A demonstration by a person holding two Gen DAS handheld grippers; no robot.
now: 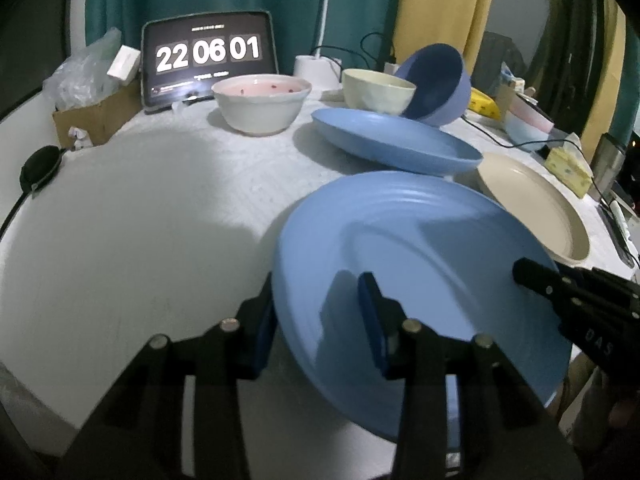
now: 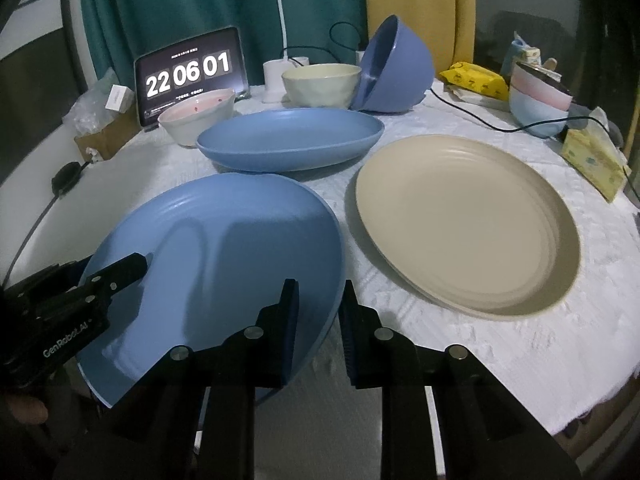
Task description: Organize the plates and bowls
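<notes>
A light blue ridged plate [image 1: 420, 248] [image 2: 224, 248] is held tilted above the white table by both grippers. My left gripper [image 1: 316, 312] is shut on its left rim. My right gripper [image 2: 318, 312] is shut on its right rim; it shows in the left wrist view [image 1: 532, 276], and the left gripper shows in the right wrist view [image 2: 132, 266]. A beige plate [image 2: 464, 220] [image 1: 536, 208] lies to the right. A blue oval dish [image 2: 292, 140] [image 1: 396, 142] lies behind. At the back stand a white and pink bowl [image 1: 260, 100] [image 2: 196, 116], a cream bowl [image 1: 378, 90] [image 2: 320, 84] and a tilted blue bowl [image 1: 438, 84] [image 2: 394, 72].
A tablet clock [image 1: 208, 56] stands at the back left beside a cardboard box [image 1: 96, 116]. A lamp base [image 2: 276, 80] and cables are at the back. Stacked pink and blue bowls [image 2: 538, 100], tissue packs [image 2: 592, 160] and a yellow pack [image 2: 476, 80] sit at the right.
</notes>
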